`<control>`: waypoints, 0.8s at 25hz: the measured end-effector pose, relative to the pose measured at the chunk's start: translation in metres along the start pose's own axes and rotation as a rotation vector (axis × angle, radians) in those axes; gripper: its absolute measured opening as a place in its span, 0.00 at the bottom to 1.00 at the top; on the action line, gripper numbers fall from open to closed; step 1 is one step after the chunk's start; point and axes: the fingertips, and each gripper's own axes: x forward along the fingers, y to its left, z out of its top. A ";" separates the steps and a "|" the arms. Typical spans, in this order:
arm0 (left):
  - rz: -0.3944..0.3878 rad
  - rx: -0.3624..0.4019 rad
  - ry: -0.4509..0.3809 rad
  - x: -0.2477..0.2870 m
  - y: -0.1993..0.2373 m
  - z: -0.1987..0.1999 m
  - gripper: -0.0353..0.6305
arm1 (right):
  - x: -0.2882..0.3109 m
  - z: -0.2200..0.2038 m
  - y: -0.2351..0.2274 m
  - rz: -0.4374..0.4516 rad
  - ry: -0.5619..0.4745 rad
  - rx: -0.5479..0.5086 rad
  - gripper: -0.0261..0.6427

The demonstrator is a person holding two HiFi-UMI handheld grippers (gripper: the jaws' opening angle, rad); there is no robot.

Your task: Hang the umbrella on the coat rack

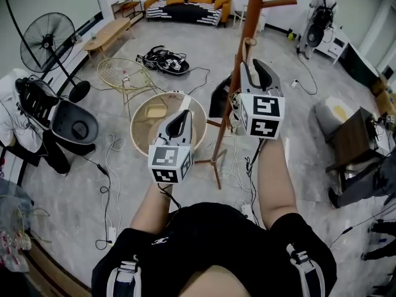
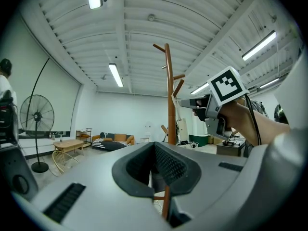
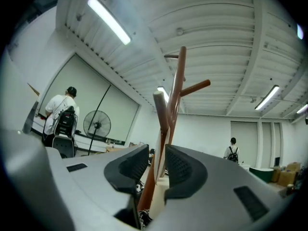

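Umbrella (image 3: 161, 112), pale and slim, stands upright just beside the tall wooden coat rack's (image 1: 253, 5) pole, pinched in the raised right tool (image 3: 157, 160); the lower left tool (image 2: 154, 160) is pressed together, empty.

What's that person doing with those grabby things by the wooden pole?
A person is working with two tools. The right tool grips a pale wooden umbrella handle right beside the tall brown wooden coat rack. It doesn't look hooked on a peg yet. The left tool is shut and empty.
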 end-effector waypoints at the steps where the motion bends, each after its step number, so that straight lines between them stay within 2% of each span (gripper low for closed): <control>1: -0.002 0.000 0.000 0.000 0.000 -0.001 0.08 | -0.007 0.003 0.003 0.011 -0.035 0.023 0.20; 3: -0.006 -0.002 -0.001 0.001 -0.002 -0.001 0.08 | -0.021 0.007 0.008 0.030 -0.095 0.078 0.18; 7: -0.017 -0.004 -0.006 0.006 -0.006 -0.002 0.08 | -0.049 -0.002 0.018 0.051 -0.154 0.183 0.06; 10: -0.026 -0.003 -0.007 0.006 -0.009 -0.004 0.08 | -0.064 -0.024 0.034 0.119 -0.128 0.279 0.06; 12: -0.032 -0.003 -0.003 0.008 -0.014 -0.002 0.08 | -0.069 -0.037 0.035 0.125 -0.100 0.323 0.06; 20: -0.032 0.008 0.005 0.017 -0.030 0.009 0.08 | -0.076 -0.060 0.021 0.106 -0.027 0.355 0.06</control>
